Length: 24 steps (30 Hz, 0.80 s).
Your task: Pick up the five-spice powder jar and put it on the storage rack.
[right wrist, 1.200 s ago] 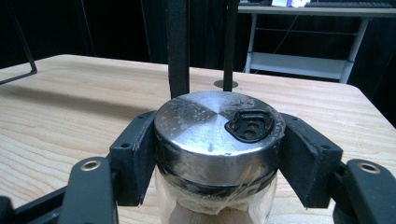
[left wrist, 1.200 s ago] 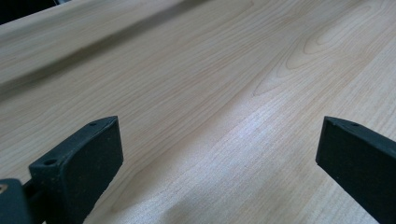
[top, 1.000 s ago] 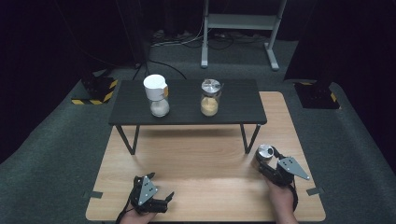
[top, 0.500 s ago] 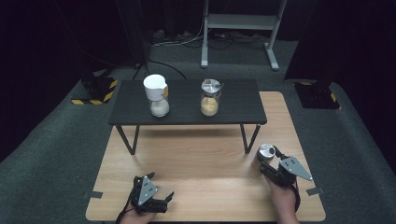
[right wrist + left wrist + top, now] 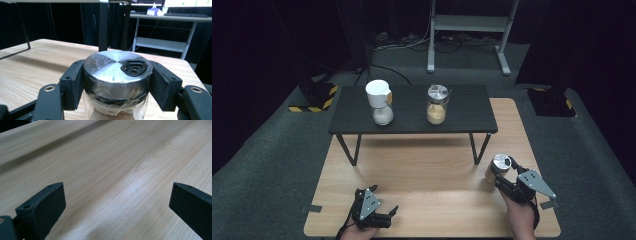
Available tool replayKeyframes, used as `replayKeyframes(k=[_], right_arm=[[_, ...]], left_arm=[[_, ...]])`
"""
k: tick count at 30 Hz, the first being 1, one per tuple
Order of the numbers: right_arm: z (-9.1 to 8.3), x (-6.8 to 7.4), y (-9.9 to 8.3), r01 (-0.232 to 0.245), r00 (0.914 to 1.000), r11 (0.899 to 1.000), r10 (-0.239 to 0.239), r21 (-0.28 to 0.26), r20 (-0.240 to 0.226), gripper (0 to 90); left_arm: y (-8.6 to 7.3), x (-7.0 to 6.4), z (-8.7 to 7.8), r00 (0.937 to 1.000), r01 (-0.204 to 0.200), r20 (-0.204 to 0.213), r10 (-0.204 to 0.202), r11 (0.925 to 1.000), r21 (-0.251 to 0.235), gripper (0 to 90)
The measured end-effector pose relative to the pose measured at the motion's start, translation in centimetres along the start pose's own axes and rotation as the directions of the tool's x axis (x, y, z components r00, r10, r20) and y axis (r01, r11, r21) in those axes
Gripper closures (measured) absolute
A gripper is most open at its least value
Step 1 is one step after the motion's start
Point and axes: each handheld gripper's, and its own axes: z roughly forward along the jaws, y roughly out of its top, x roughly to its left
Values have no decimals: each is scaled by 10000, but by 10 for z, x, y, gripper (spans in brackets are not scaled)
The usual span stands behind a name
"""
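Bright table, dark surroundings, slight softness

Right gripper [image 5: 117, 82]: black fingers [image 5: 72, 85] clamped on both sides of shaker's [image 5: 116, 100] metal lid [image 5: 116, 72]. Lid has a small black pour opening. Shaker upright on wooden tabletop [image 5: 37, 65]; dark table leg [image 5: 103, 25] behind.

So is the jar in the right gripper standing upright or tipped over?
Upright: the jar stands with its metal lid on top, right gripper clamped around it.

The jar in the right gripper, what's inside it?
The jar wears a silver metal lid, clamped between the right gripper's fingers. Below it shows a tan filling; the lid and fingers hide the rest.
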Motion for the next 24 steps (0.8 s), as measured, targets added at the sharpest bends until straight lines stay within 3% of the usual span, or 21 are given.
replayKeyframes(k=[24], right_arm=[[-19, 14, 37, 247, 9989, 9973, -274, -696, -374, 342]], left_arm=[[0, 1, 0, 10000, 52, 17, -52, 10000, 16, 9]])
